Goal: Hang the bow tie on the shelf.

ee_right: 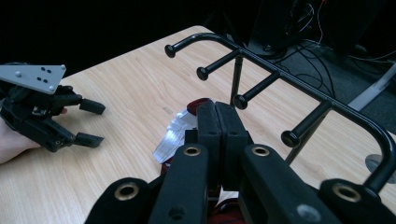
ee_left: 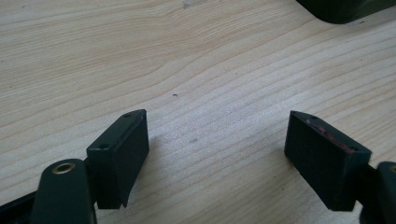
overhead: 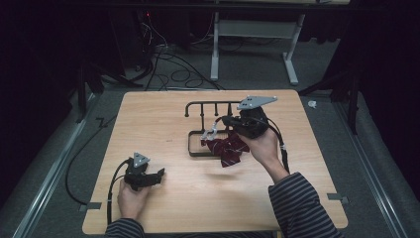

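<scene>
No text, label, brand, number or sign can be read in any of the views. The wooden counter [overhead: 198, 198] has only its grain. The grey plate [ee_right: 32, 77] on the left gripper [overhead: 159, 173] carries small dark holes, no letters. The dark red cloth [overhead: 229, 148] shows a thin stripe pattern, no print. The black rack [ee_right: 280, 79] is plain.
</scene>
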Motion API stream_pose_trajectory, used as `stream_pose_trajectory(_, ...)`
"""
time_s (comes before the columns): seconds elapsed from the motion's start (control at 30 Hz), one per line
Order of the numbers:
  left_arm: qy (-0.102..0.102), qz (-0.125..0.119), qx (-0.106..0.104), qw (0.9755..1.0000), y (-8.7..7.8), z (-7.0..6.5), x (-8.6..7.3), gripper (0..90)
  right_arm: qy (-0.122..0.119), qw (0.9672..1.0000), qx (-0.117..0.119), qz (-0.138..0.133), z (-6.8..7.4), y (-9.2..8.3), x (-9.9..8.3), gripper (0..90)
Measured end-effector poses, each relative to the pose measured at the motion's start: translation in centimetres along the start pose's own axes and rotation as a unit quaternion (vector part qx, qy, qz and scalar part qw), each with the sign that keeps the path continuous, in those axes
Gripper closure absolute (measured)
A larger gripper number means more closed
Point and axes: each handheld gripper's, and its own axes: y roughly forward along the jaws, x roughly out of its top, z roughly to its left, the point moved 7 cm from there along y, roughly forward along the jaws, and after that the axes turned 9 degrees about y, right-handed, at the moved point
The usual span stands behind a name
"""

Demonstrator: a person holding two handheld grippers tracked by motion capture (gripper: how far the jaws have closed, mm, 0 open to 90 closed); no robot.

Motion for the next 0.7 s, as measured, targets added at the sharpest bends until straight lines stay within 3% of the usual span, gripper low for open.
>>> stream_pose_trajectory(0.7, 0.001, 0.001, 0.000, 1.0000, 0.0, 0.0, 0.0, 22.4, 0.017, 0.9996, -0.020, -0.008, -1.3, 2.3, 1.8, 90.0)
